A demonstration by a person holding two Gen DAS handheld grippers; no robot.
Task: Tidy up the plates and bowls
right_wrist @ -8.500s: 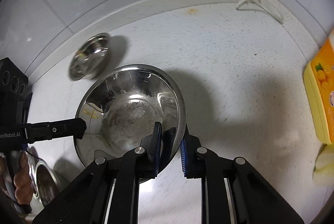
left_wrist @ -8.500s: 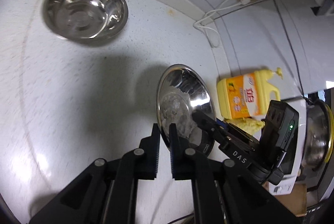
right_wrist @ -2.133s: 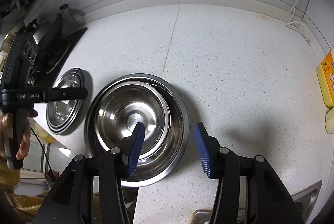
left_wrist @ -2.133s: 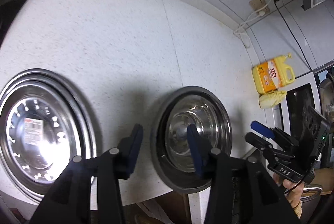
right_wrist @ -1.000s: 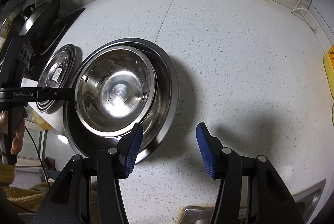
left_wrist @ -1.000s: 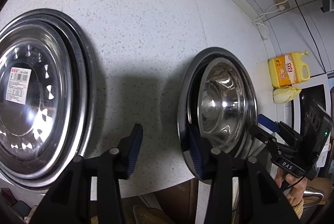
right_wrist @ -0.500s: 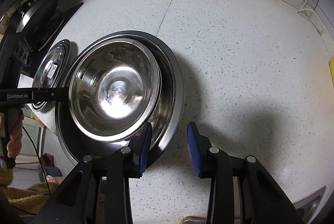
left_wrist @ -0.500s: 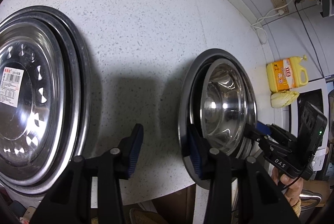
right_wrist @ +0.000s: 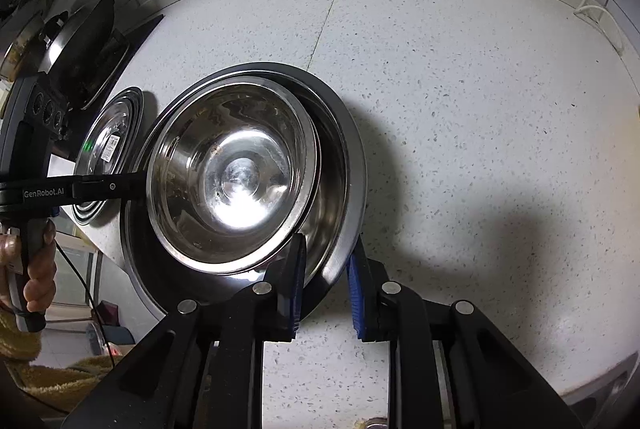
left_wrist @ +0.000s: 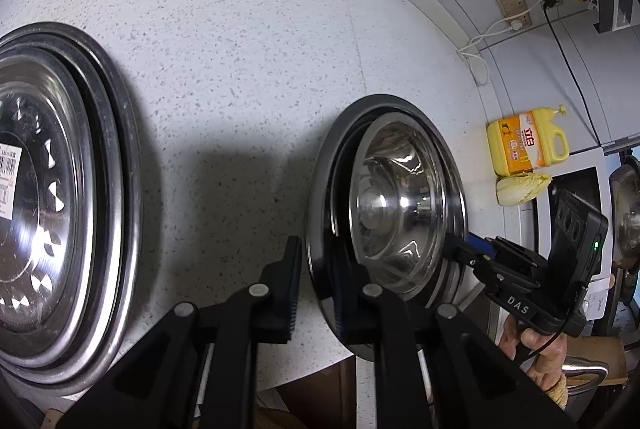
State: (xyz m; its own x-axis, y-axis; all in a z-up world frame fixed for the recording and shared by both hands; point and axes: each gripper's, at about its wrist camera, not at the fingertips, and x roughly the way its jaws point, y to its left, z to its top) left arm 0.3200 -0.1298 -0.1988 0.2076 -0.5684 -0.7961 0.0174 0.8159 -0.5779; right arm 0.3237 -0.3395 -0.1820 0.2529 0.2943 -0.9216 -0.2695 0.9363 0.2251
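A large steel bowl (left_wrist: 320, 221) (right_wrist: 344, 165) sits on the white counter with a smaller steel bowl (left_wrist: 396, 213) (right_wrist: 236, 173) nested in it. My left gripper (left_wrist: 316, 289) straddles the large bowl's near rim, one finger outside and one inside, jaws narrowed around the rim. My right gripper (right_wrist: 326, 281) straddles the opposite rim the same way, blue pads either side. Whether the pads press the rim is unclear. A stack of steel plates (left_wrist: 52, 197) (right_wrist: 108, 149) with a barcode label lies to the left.
A yellow detergent bottle (left_wrist: 528, 143) and a pale sponge (left_wrist: 520, 189) stand by the wall. White cables and sockets (left_wrist: 512, 3) are behind. A black stove with a pan (right_wrist: 88, 41) is at far left. The counter's front edge runs under both grippers.
Both grippers have moved in onto the large bowl's rim from opposite sides and their jaws have narrowed around it. Long before, each held a single bowl.
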